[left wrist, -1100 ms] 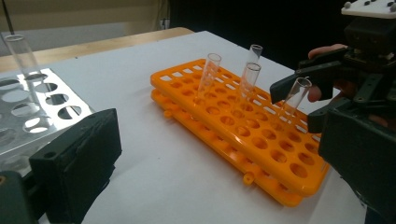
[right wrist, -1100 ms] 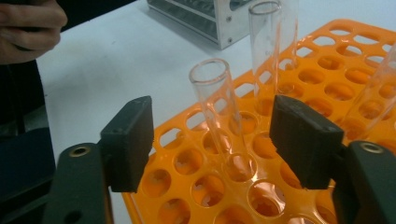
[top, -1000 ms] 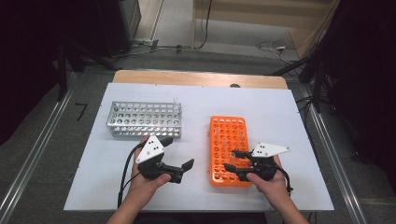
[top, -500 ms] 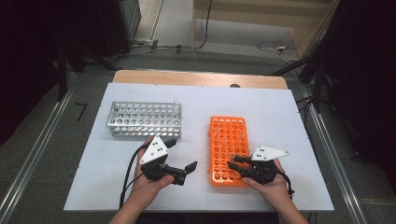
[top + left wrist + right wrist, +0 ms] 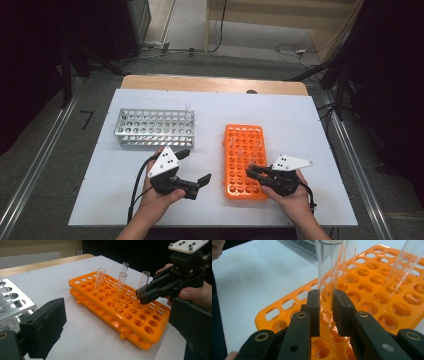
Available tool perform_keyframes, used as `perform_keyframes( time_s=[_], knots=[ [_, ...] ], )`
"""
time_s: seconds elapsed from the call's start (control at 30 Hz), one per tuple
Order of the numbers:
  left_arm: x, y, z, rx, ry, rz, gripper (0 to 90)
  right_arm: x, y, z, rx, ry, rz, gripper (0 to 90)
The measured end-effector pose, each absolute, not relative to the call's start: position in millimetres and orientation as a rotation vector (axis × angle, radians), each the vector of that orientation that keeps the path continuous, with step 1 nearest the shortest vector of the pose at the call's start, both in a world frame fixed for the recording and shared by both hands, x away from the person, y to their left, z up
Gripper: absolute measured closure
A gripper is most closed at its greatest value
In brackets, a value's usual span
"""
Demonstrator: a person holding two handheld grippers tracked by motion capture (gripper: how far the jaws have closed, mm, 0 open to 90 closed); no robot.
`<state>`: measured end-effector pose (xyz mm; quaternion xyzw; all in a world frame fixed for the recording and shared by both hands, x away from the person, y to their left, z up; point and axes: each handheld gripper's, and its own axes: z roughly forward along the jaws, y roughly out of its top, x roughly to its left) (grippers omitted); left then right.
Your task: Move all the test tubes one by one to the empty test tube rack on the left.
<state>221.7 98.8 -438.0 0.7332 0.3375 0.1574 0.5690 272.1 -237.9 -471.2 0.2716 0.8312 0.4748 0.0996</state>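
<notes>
Right gripper (image 5: 251, 171) fingers (image 5: 313, 312) have just closed and clamp a glass tube (image 5: 329, 277) standing in the orange rack (image 5: 243, 155), at 3 o'clock on the worktop (image 5: 300, 115). Left gripper (image 5: 195, 170), 9 o'clock of rack: fingers spread wide, holding nothing.

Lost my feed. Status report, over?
Right gripper shut on glass tube, tube seated in orange rack. Left gripper open, idle. Neighbouring tubes close by.
</notes>
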Motion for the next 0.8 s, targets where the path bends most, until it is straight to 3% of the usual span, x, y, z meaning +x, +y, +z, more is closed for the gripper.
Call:
perform_keyframes(
  time_s=[0.43,0.8],
  knots=[
    [219,97,-434,1.725,0.763,0.363,1.6,260,-252,-434,0.799,2.349,1.513,73.9],
    [217,95,-430,1.714,0.756,0.357,1.9,249,-231,-428,0.721,2.396,1.537,73.9]
  ],
)
